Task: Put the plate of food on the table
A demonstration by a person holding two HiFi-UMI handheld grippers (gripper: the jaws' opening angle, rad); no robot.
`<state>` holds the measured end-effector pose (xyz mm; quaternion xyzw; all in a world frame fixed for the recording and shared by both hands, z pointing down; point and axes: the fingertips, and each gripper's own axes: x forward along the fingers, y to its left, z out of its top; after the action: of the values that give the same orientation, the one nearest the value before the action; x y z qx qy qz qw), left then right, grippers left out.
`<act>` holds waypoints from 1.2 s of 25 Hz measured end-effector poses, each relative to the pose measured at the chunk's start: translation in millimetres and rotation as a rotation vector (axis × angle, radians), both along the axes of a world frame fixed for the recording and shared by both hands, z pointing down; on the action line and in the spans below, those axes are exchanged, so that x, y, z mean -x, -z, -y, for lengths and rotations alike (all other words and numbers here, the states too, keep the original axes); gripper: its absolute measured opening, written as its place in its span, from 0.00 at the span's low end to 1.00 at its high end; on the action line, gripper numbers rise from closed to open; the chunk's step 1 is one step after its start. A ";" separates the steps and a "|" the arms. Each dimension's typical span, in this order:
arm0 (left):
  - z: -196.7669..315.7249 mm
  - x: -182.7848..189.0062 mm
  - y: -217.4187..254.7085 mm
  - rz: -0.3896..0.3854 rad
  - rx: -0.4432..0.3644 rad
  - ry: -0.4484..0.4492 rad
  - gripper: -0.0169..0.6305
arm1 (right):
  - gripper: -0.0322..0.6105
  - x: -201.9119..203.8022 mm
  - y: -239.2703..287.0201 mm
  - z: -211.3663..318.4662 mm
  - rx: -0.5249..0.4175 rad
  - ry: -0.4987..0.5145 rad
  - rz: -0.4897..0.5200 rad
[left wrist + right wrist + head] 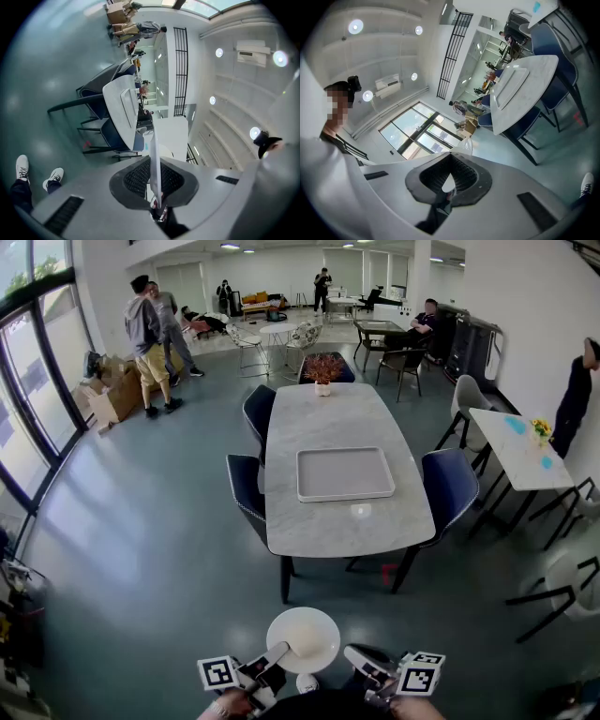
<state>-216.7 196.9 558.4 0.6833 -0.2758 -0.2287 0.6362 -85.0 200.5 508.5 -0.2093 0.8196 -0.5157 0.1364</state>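
Head view shows the plate (303, 638) low in front of us, level and over the bare floor, carried between the left gripper (270, 659) and the right gripper (361, 662). In the left gripper view the jaws are pressed together on the plate's thin rim (154, 164), which passes edge-on between the pads. In the right gripper view the jaws are almost together too, and the white piece between them seems to be the opposite rim (464, 145). We cannot make out any food on the white surface from here. The table (347, 521) is well apart from us, so the plate has to be carried all this way, and that is where we see the main danger. Each gripper holds only a narrow part of a smooth rim. If one hand goes higher, faster or wider than the other, the plate can tilt, twist in the pads or slip out, and it would fall on the hard floor. At the table, the chair (246, 486) at the near left corner could catch a gripper. The tray (345, 497) takes the middle, so a plate set half on its rim would sit crooked.
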 end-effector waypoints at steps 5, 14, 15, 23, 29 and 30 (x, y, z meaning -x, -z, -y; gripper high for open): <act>-3.1 3.9 -0.9 -0.013 0.020 0.010 0.06 | 0.07 1.7 -1.7 -2.3 0.001 -0.003 -0.007; -3.0 3.0 -2.5 -0.005 0.019 0.008 0.06 | 0.07 -3.2 -0.6 -2.3 -0.019 -0.013 -0.018; -3.0 2.9 -2.8 -0.003 0.019 0.005 0.06 | 0.07 -4.1 0.9 -1.9 -0.028 -0.016 -0.019; 0.2 -1.7 -0.4 -0.007 0.012 -0.006 0.06 | 0.07 -8.0 2.5 1.1 -0.019 -0.031 0.006; 1.6 -0.4 -5.7 -0.005 0.026 0.005 0.06 | 0.07 -8.6 -0.2 2.2 0.006 -0.037 0.036; 2.2 -0.5 -6.2 -0.006 0.028 0.006 0.06 | 0.07 -9.6 -0.7 3.1 0.002 -0.037 0.026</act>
<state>-216.2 194.7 564.6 0.6728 -0.2793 -0.2288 0.6458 -75.4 197.4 509.2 -0.2180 0.8132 -0.5165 0.1563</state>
